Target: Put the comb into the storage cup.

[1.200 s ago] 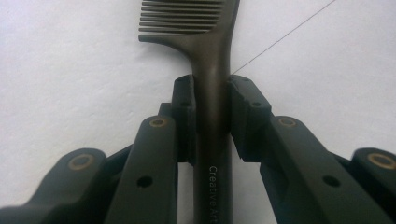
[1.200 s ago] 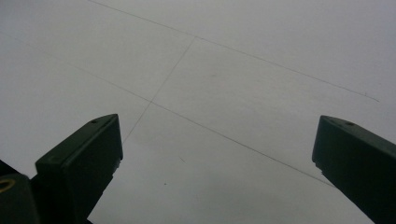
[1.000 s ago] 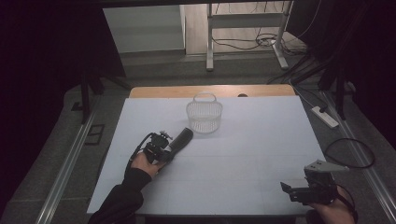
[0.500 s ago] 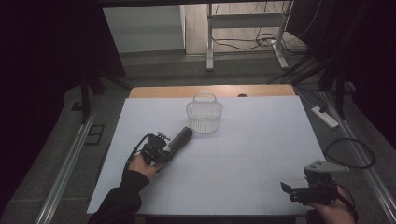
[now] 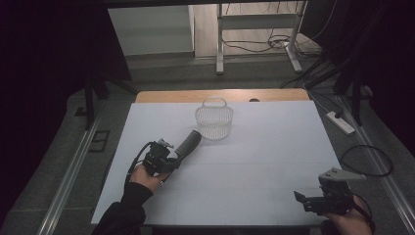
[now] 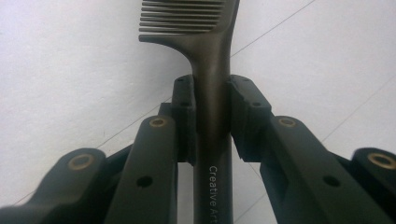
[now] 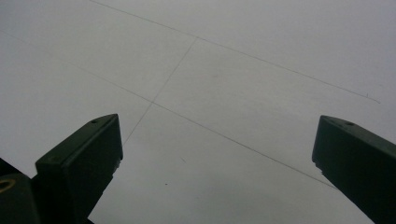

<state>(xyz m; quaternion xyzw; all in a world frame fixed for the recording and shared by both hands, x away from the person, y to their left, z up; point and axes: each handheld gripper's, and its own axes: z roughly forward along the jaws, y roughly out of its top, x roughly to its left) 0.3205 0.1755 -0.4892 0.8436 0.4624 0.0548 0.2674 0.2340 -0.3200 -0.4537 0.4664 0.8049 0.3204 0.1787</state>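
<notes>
A dark comb [image 5: 189,142] with a long handle is clamped in my left gripper [image 5: 175,159] at the left middle of the white table [image 5: 254,161]. In the left gripper view both pads press on the comb's handle [image 6: 212,70], and its teeth point away from me, just above the sheet. The comb's far end points at a white mesh basket [image 5: 214,122] that stands upright at the back middle, a short gap away. My right gripper [image 5: 306,198] hovers at the front right corner. Its jaws stand wide apart over bare table, with nothing between them in the right gripper view [image 7: 217,135].
A wooden strip [image 5: 220,95] runs along the table's far edge. On the floor to the right lie a power strip [image 5: 342,122] and a loop of cable [image 5: 367,159]. Metal rails run along both sides of the table.
My left gripper has carried the comb a little up and toward the basket. The right gripper has stayed where it was.
</notes>
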